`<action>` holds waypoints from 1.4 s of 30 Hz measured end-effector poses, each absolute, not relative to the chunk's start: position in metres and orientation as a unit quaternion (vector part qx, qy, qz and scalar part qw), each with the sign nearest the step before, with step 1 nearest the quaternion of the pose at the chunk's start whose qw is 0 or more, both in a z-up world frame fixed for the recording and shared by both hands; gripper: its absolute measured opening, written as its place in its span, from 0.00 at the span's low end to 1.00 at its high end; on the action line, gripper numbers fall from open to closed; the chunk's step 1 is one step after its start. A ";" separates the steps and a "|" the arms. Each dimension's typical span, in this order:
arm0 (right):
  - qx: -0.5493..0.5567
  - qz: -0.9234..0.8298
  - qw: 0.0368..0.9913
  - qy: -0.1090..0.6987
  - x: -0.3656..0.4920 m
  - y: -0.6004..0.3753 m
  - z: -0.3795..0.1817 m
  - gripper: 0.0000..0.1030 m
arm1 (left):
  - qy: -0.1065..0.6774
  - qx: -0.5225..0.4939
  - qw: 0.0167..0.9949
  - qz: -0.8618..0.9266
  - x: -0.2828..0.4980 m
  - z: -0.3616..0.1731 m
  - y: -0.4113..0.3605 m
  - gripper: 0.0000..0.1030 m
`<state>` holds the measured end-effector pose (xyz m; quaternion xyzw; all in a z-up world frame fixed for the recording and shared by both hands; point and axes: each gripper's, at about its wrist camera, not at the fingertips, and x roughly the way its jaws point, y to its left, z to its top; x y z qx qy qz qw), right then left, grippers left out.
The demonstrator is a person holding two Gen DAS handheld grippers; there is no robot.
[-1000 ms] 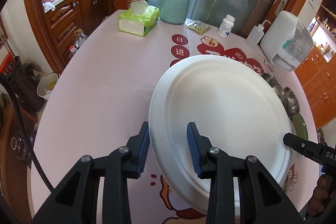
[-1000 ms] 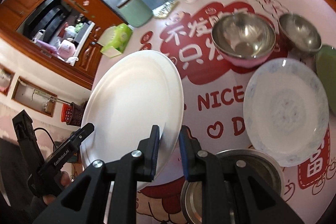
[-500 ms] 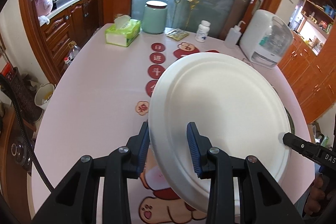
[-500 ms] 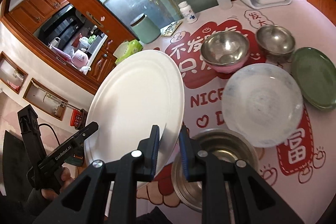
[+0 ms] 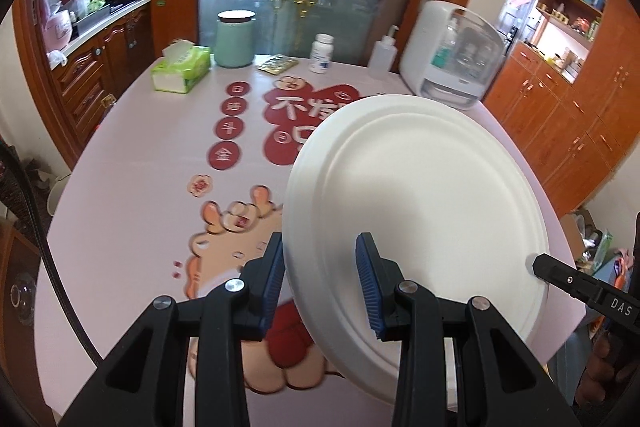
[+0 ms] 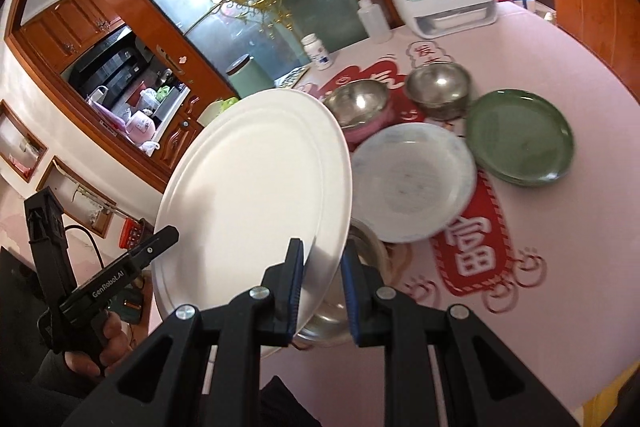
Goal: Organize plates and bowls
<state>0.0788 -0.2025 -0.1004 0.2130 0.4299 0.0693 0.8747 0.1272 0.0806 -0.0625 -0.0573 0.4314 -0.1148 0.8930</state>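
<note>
A large white oval plate (image 5: pixel 420 195) is held in the air, tilted, by both grippers. My left gripper (image 5: pixel 322 279) is shut on its left rim. My right gripper (image 6: pixel 322 279) is shut on its opposite rim; the plate (image 6: pixel 256 191) fills the left of the right wrist view. On the pink table lie a pale patterned plate (image 6: pixel 412 179), a green plate (image 6: pixel 520 137), two steel bowls (image 6: pixel 356 103) (image 6: pixel 438 85), and a steel bowl (image 6: pixel 368 239) partly hidden under the white plate.
At the table's far edge stand a white appliance (image 5: pixel 456 51), a squeeze bottle (image 5: pixel 384 49), a pill bottle (image 5: pixel 322 53), a green canister (image 5: pixel 236 39) and a tissue pack (image 5: pixel 182 69). Wooden cabinets (image 5: pixel 560 115) line the right side.
Both grippers have lifted the white plate higher and drawn it back toward the near edge; more of the table and the room shows in both views. Both grips are unchanged.
</note>
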 end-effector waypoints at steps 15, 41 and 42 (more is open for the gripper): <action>0.205 0.038 0.877 0.433 0.005 -0.278 -0.107 0.19 | 0.436 -0.040 0.885 -0.155 0.068 -0.072 -0.007 0.33; 0.238 -0.038 0.824 0.513 -0.035 -0.369 -0.181 0.19 | 0.498 0.067 0.838 -0.214 0.034 -0.148 -0.131 0.33; 0.239 -0.038 0.821 0.517 -0.034 -0.370 -0.184 0.19 | 0.502 0.071 0.835 -0.212 0.034 -0.152 -0.132 0.33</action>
